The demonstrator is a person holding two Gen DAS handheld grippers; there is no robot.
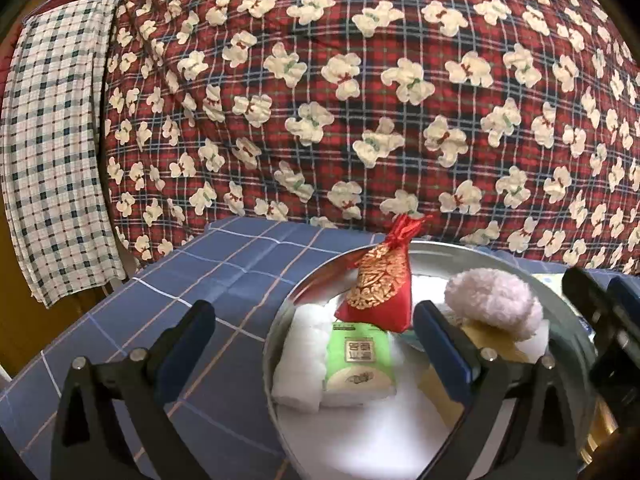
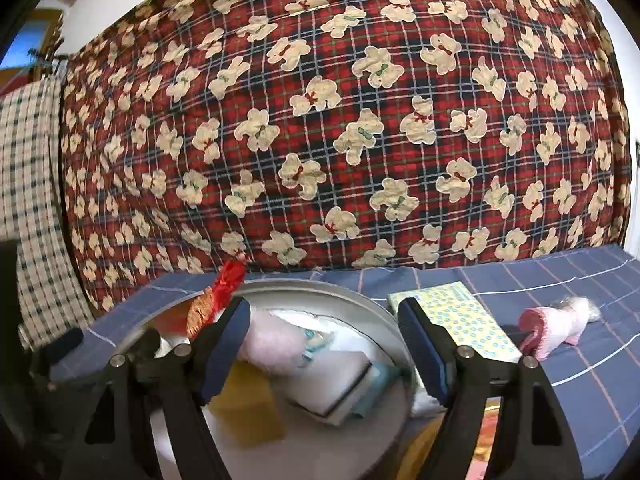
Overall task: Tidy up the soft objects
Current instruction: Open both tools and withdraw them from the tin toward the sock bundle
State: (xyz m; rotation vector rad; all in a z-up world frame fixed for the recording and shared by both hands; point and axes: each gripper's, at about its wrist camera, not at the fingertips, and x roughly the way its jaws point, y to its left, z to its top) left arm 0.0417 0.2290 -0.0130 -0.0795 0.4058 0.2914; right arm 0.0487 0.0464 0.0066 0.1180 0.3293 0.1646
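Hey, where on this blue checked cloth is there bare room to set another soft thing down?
Bare cloth lies left of the metal basin, up to the teddy-print quilt, and a strip right of the dotted packet, around the pink plush. The basin itself is crowded: red pouch, green tissue pack, pompom.

Yellow sponge blurred, half behind left finger. Metal basin rim cut off by lower edge. Tissue pack print unreadable.

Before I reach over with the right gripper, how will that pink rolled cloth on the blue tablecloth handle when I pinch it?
The pink rolled cloth looks plush and loosely rolled, so it will probably squash between the fingers and feel light. Its curled end may unroll or droop once lifted. Lying on its side on the tablecloth, it could roll if nudged.
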